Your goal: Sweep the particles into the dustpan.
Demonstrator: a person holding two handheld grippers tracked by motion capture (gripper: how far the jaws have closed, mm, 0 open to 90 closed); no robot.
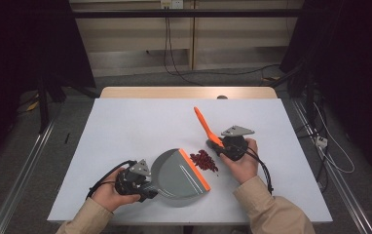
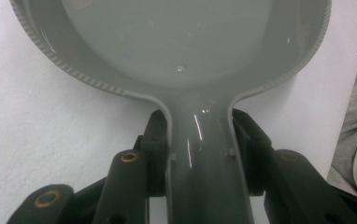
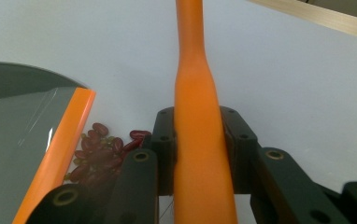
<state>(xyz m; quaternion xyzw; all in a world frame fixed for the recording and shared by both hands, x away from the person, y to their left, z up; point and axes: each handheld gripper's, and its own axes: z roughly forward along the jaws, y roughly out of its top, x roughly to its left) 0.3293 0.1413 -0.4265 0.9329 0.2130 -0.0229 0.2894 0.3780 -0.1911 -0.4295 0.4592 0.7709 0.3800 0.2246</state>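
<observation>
A grey dustpan [image 1: 176,175] with an orange front lip [image 1: 194,169] lies on the white table, its lip beside a small pile of red beans [image 1: 204,160]. My left gripper [image 1: 147,187] is shut on the dustpan's grey handle [image 2: 204,158], a jaw pressed against each side. My right gripper [image 1: 221,146] is shut on an orange brush handle [image 3: 197,140] that sticks up and away over the table [image 1: 202,122]. The beans [image 3: 99,156] lie just left of that gripper, between it and the orange lip [image 3: 57,154]. The brush's bristle end is hidden.
The white table top [image 1: 135,122] has open room at the back and left. A wooden strip [image 1: 189,92] runs along its far edge. Cables trail from both grippers toward the person's sleeves, and more cables lie on the floor at the right [image 1: 327,151].
</observation>
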